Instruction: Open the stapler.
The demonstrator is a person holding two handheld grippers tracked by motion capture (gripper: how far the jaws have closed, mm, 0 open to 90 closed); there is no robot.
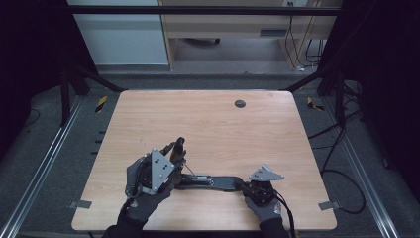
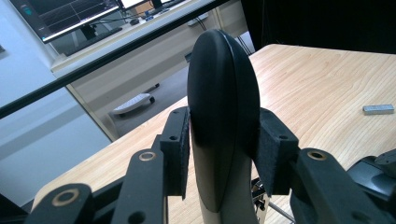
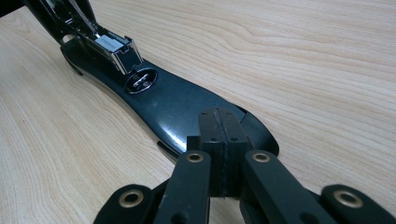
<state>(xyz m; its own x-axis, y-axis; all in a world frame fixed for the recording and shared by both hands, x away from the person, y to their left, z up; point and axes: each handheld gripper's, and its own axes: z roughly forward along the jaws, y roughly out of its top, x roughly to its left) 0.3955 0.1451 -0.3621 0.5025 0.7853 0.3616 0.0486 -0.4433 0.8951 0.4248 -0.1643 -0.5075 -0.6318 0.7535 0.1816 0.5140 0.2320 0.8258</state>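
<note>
**Stapler opened flat, one hand-held gripper on each end**

Stapler [image 1: 213,181] lies near the table's [image 1: 208,119] front edge, its base flat on the wood and its top arm swung up. My left hand-held gripper [image 2: 223,154] stands about half spread, its pads pinching that raised black top arm [image 2: 223,93] from both sides. My right hand-held gripper [image 3: 219,140] has its jaws pressed together, tips resting on the free end of the stapler's base [image 3: 187,112]. Beyond that base, a small strip of staples [image 2: 378,109] lies on the table.
</note>
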